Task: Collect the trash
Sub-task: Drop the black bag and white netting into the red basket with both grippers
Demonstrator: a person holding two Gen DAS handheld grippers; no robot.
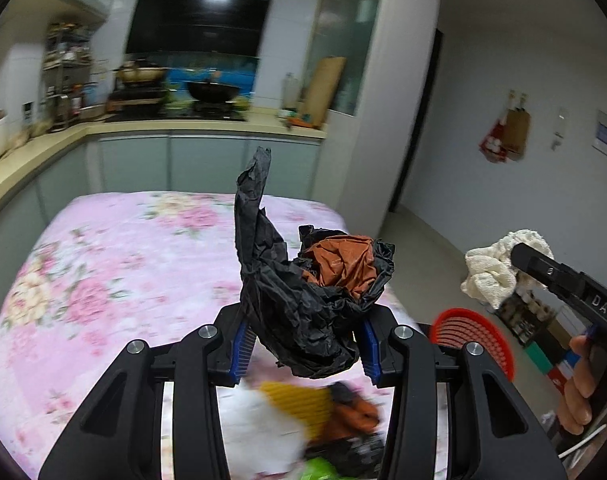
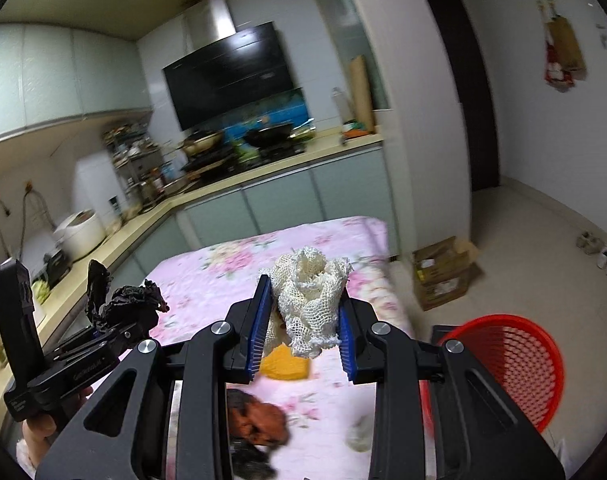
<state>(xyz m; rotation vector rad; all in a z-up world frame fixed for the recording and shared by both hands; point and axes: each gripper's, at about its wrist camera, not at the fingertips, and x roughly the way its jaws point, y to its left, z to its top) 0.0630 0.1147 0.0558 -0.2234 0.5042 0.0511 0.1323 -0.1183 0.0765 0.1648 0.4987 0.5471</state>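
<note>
My left gripper point(image 1: 303, 350) is shut on a crumpled black and brown plastic bag point(image 1: 303, 292), held above the floral-covered table point(image 1: 115, 280). My right gripper point(image 2: 301, 338) is shut on a white foam net point(image 2: 309, 300), also held above the table. The net shows at the right of the left wrist view point(image 1: 491, 276). The bag shows at the left of the right wrist view point(image 2: 123, 304). A red mesh trash basket point(image 2: 519, 364) stands on the floor to the right of the table; it also shows in the left wrist view point(image 1: 475, 336). More trash lies on the table below: a yellow piece point(image 2: 287, 364) and a brown wrapper point(image 2: 259, 420).
A kitchen counter point(image 1: 207, 124) with stove and pans runs behind and left of the table. A cardboard box point(image 2: 443, 276) sits on the floor beyond the basket. A white column point(image 1: 383, 120) stands at the table's far right corner.
</note>
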